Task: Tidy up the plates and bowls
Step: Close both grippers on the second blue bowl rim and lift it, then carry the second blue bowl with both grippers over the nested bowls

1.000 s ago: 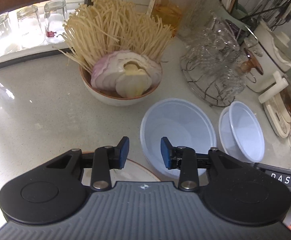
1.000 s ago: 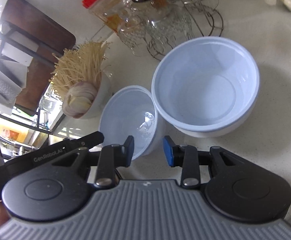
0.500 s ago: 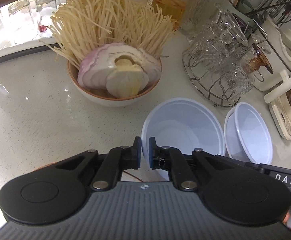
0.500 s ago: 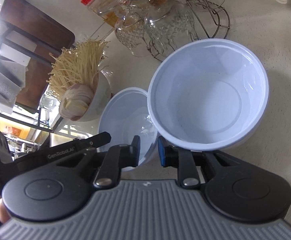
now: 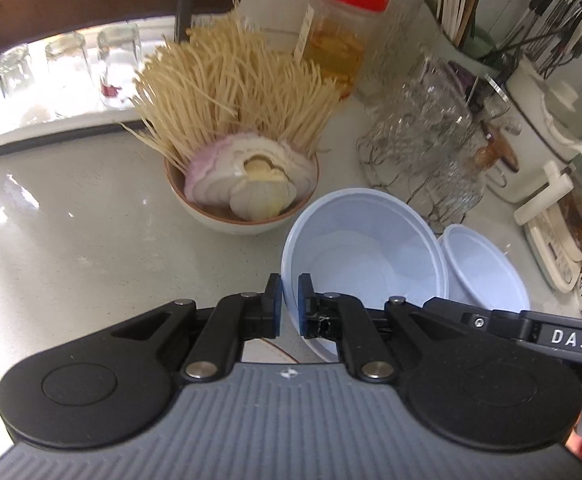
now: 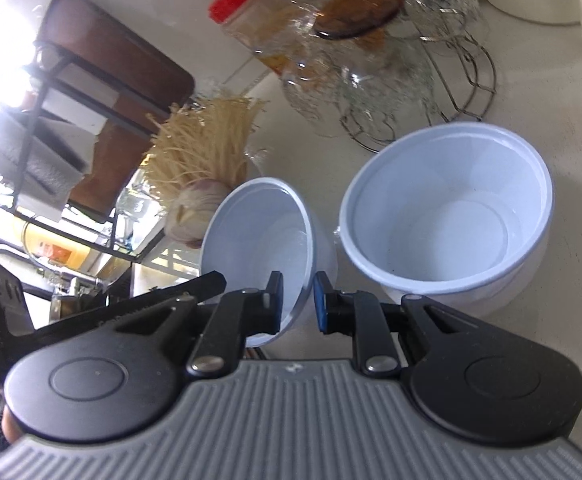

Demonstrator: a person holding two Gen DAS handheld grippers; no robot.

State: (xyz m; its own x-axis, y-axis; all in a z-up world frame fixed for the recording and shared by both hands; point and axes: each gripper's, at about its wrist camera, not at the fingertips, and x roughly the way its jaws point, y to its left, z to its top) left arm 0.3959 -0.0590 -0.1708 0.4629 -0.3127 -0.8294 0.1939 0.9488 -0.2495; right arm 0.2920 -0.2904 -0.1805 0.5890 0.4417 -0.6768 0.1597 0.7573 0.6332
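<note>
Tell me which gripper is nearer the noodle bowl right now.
Left. The left gripper, shut on the pale blue bowl's rim, sits just short of the noodle bowl; the right gripper is farther back, with that blue bowl in between.

Left gripper (image 5: 289, 306) points steeply down, its jaws pinched on the near rim of a pale blue bowl (image 5: 363, 248). Right gripper (image 6: 299, 304), whose jaws have just been closing, clamps the same rim further right.
</note>
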